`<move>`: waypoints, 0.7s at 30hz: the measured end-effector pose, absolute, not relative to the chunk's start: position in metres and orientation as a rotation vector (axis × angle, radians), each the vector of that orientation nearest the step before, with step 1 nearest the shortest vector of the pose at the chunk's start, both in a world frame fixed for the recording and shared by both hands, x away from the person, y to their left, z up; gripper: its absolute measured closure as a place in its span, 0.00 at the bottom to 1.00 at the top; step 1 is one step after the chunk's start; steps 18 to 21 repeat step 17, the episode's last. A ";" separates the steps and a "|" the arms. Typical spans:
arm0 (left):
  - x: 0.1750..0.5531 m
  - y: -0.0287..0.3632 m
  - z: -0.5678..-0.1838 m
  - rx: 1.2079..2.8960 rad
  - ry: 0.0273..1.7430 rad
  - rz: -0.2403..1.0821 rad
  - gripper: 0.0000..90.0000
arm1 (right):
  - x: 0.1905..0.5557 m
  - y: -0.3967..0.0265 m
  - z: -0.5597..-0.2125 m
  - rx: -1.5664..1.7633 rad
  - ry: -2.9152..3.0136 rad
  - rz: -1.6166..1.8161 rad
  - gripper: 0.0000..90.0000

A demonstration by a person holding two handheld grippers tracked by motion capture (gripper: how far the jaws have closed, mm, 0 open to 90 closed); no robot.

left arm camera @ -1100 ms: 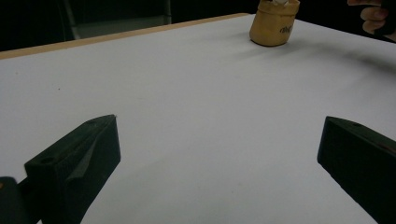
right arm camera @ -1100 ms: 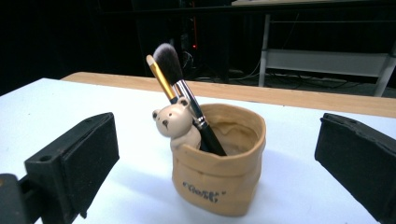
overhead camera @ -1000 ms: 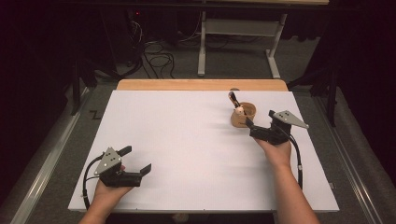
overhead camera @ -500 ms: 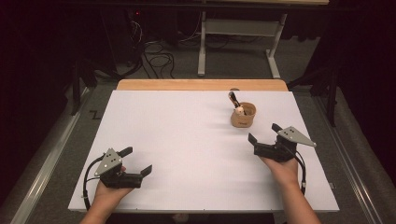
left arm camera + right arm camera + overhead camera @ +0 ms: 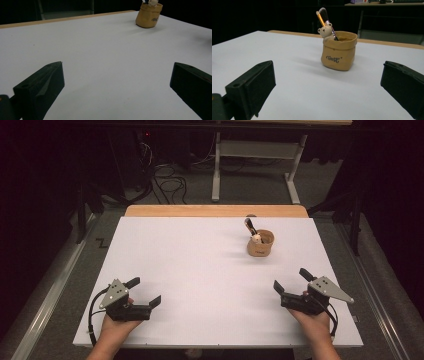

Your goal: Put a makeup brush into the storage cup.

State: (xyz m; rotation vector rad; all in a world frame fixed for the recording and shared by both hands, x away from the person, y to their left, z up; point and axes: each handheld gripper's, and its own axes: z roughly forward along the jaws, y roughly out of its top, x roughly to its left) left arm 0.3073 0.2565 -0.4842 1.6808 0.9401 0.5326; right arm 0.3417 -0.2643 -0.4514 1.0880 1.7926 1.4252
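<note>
A small tan sack-shaped pot (image 5: 260,244) (image 5: 339,51) (image 5: 148,17) stands upright on the white table top (image 5: 200,270), right of centre toward the far side. A little bear figure (image 5: 324,31) sits on its rim and a dark-bristled brush (image 5: 324,15) leans out of it. My right gripper (image 5: 292,280) (image 5: 327,85) rests near the front right, open and empty, with the pot well ahead of its jaws. At the front left my left gripper (image 5: 145,291) (image 5: 117,87) is open with bare table between its jaws.
A wooden strip (image 5: 215,211) runs along the table's far edge. Beyond it stand a pale metal frame (image 5: 255,155) and cables (image 5: 165,175) on the floor. Dark surroundings flank the table on both sides.
My right gripper has drawn back from beside the pot to the front right of the table. The pot and brush stay in place. My left gripper has barely moved.
</note>
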 end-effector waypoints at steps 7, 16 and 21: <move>0.305 0.261 -0.482 1.652 0.955 0.536 0.00 | 0.326 -0.269 -0.447 1.049 1.764 1.461 0.00; 0.305 0.260 -0.482 1.657 0.949 0.528 0.00 | 0.327 -0.272 -0.450 1.066 1.761 1.454 0.00; 0.305 0.261 -0.482 1.654 0.948 0.525 0.00 | 0.327 -0.272 -0.450 1.066 1.762 1.451 0.00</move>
